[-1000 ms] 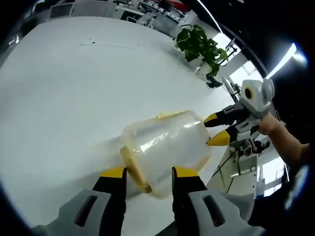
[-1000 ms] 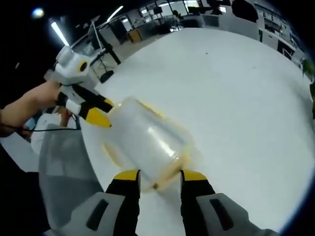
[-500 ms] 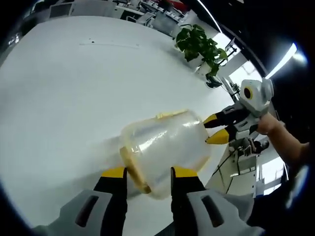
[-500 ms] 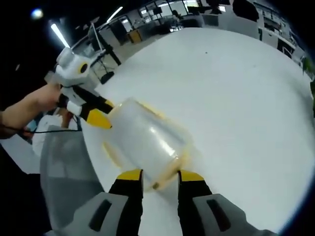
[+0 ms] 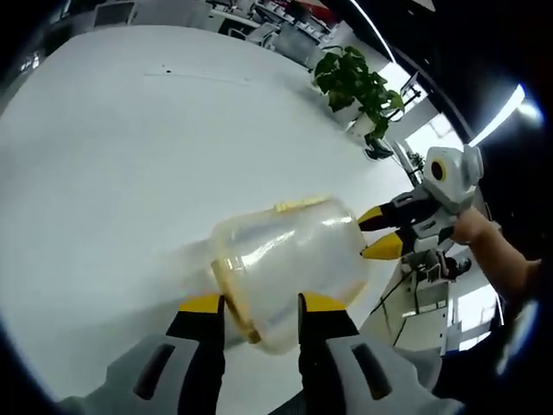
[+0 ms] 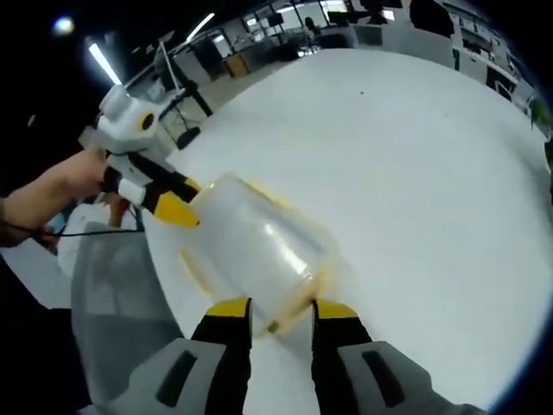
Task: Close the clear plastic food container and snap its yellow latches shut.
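The clear plastic food container (image 5: 289, 259) with its yellow rim lies tilted on its side over the white table (image 5: 112, 147). My left gripper (image 5: 257, 304) is shut on its near end, a yellow latch (image 5: 235, 298) between the jaws. At the container's far end, my right gripper (image 5: 382, 232) pinches the other side with its yellow tips. In the right gripper view the same container (image 6: 259, 246) sits just ahead of my right gripper (image 6: 282, 309), shut on the end with a yellow latch (image 6: 275, 326). My left gripper (image 6: 173, 207) presses on the opposite end.
A potted plant (image 5: 352, 82) stands past the table's far edge. A grey chair (image 6: 112, 303) sits beside the table edge. A person's hand (image 5: 488, 246) and forearm (image 6: 43, 194) hold the grippers. Office desks line the background.
Both grippers' jaws have narrowed slightly on the container's ends. The container stays in place between them; the left view has shifted a little.
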